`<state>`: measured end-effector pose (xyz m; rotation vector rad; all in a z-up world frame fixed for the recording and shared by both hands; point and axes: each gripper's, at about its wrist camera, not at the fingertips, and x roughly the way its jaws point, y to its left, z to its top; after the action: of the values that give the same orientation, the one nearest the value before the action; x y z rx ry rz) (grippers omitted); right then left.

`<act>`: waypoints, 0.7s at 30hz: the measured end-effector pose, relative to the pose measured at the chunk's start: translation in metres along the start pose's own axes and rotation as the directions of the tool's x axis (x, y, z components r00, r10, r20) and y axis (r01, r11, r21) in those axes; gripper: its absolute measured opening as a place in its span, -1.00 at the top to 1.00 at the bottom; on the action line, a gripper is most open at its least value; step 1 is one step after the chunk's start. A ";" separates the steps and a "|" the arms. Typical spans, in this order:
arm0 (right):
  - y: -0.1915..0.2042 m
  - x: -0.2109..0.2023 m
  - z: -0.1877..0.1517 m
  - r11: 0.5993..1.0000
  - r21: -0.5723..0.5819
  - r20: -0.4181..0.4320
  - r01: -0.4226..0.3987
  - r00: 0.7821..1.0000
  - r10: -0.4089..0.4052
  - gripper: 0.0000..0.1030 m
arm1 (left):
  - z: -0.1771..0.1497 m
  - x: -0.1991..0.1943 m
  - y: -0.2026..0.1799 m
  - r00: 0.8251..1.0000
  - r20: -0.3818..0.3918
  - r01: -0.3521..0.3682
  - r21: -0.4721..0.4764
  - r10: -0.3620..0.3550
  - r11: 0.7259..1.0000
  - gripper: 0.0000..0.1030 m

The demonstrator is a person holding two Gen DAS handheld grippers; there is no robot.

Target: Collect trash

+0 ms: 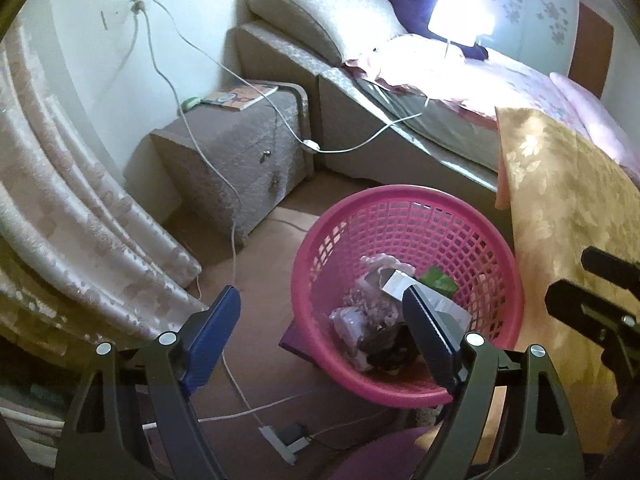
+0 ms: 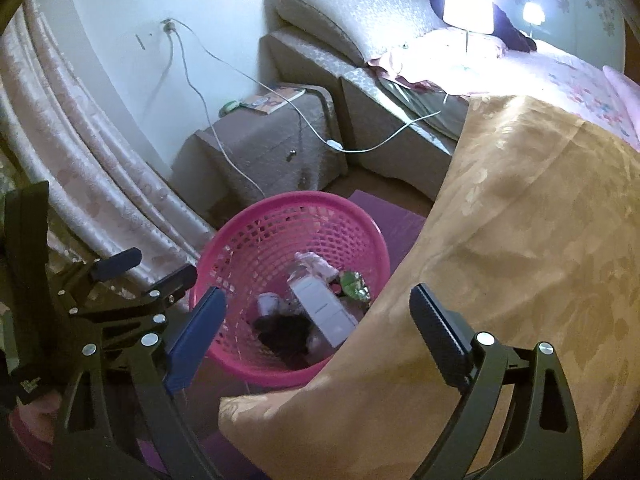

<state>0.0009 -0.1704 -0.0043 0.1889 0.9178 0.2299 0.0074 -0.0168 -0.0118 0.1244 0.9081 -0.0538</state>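
Since the trash (image 2: 320, 312) lies heaped at the bottom of the pink basket (image 1: 400, 390), this part of the collecting looks done: crumpled pale paper, a white carton, a green wrapper and something dark, all loose, none sticking above the rim. The basket stands on the floor (image 1: 260, 264) close against the side of the bed (image 1: 420, 136), probably so both hands can drop things straight in. It partly rests on a purple mat (image 2: 394, 220).

Left tool (image 1: 320, 308): fingers spread wide, nothing between them; one finger hangs over the basket's mouth, the other over bare floor.
Right tool (image 2: 316, 300): also wide apart and empty, held above the basket; its right finger sits in front of the gold bedspread (image 2: 520, 220), which drapes off the bed's edge and hides part of the basket's rim.

Outward: a white cable (image 1: 236, 240) trails across the floor from the wall, past a bedside cabinet (image 1: 236, 160) with a book (image 1: 240, 96) on top. A lit lamp (image 1: 460, 16) stands on the bed.
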 end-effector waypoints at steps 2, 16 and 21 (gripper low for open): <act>0.002 -0.003 -0.005 1.000 0.002 0.009 0.000 1.000 0.000 -0.75 | -0.005 -0.005 0.002 1.000 0.002 -0.006 -0.003 0.006 1.000 -0.56; 0.019 -0.028 -0.032 1.000 -0.003 0.096 0.009 0.995 -0.009 -0.81 | -0.026 -0.030 0.010 1.000 0.009 -0.008 -0.007 0.008 1.000 -0.64; 0.029 -0.039 -0.036 0.999 -0.018 0.131 0.029 0.991 -0.026 -0.84 | -0.033 -0.039 0.010 0.999 0.027 -0.017 0.000 0.017 1.000 -0.67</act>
<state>-0.0543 -0.1513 0.0118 0.1706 0.7870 0.1986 -0.0408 -0.0025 -0.0004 0.1316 0.8798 -0.0401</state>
